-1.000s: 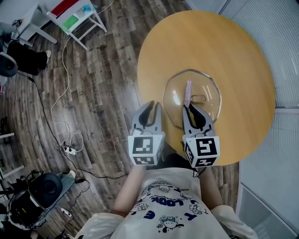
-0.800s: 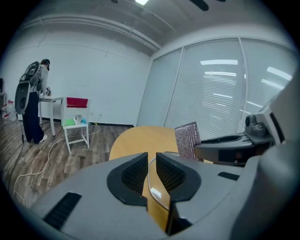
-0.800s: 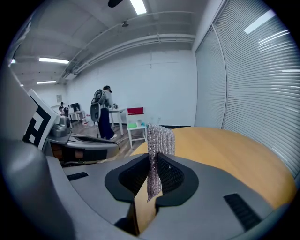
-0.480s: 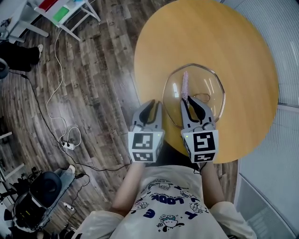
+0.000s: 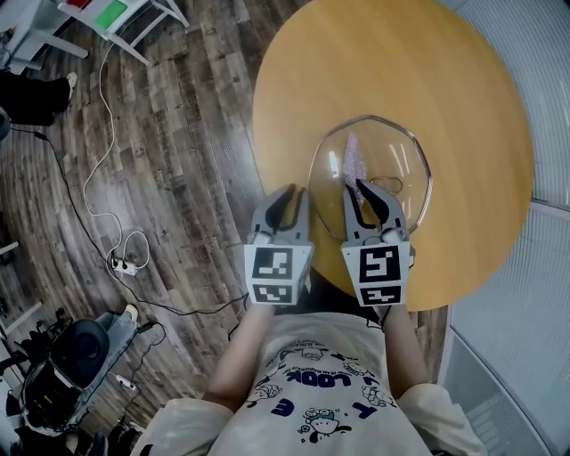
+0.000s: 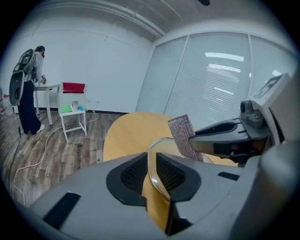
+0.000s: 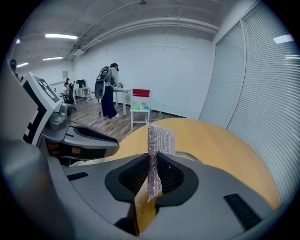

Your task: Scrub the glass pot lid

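Lid [image 5: 392, 151], clear glass with a wavy rim, is over the near part of the round wooden table [image 5: 463, 107], right in front of both grippers. Its near-left edge runs into the left gripper [image 5: 292, 198]. In the left gripper view the thin glass rim [image 6: 151, 164] passes between the two dark pads, which stand close together and pinch it. From there the rim rises and curves off to the right. I cannot tell whether the lid's far edge rests on the table.

The right gripper [image 5: 359, 191] reaches over the lid from the near side. Its jaws are closed on a scourer [image 7: 157, 145], a narrow strip of silvery-pink mesh. The strip stands upright out of the pads, its free end above them. In the head view the scourer [image 5: 353, 158] lies over the left half of the glass, and the lid's handle shows through just right of the gripper tip.

The two grippers sit side by side, near each other, with their marker cubes toward the person's chest.

On the wooden floor to the left are a white chair [image 5: 125, 18] and a loose cable [image 5: 98, 178].
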`<state>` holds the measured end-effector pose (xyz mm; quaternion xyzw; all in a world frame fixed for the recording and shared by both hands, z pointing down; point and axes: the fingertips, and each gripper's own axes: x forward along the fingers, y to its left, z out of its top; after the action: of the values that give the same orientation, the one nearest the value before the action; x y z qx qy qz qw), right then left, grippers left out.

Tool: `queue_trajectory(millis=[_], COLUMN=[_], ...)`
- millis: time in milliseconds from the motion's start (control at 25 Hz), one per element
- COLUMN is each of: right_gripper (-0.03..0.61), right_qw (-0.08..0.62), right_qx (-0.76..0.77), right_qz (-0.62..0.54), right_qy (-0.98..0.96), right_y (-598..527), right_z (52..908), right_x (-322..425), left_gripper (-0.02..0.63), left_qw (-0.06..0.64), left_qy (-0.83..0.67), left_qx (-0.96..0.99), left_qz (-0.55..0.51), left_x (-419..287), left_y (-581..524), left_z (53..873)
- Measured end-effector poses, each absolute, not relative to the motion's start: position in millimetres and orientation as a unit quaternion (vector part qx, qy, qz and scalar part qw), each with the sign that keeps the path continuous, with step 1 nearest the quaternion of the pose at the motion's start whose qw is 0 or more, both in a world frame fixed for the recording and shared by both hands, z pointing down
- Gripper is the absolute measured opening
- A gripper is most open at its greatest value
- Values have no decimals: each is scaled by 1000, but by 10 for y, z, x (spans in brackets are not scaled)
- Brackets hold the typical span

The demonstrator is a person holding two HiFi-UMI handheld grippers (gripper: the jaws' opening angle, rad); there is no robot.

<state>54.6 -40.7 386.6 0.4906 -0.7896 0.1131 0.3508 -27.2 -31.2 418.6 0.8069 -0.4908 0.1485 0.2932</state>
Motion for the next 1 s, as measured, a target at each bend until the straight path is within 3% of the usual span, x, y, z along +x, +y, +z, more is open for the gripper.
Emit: queue_trajectory(millis=[1000], right_gripper=[61], right_qw=[525], right_qx=[336], right_qz=[159], right_qy=[-765], right_y=[-388], right_z=[4609], right_x=[442], left_gripper=[45], left_qw=[343], left_qy=[-471], left_qx=[784], left_qz=[213], left_x=[-121], left_y=[-287], left_z=[4811])
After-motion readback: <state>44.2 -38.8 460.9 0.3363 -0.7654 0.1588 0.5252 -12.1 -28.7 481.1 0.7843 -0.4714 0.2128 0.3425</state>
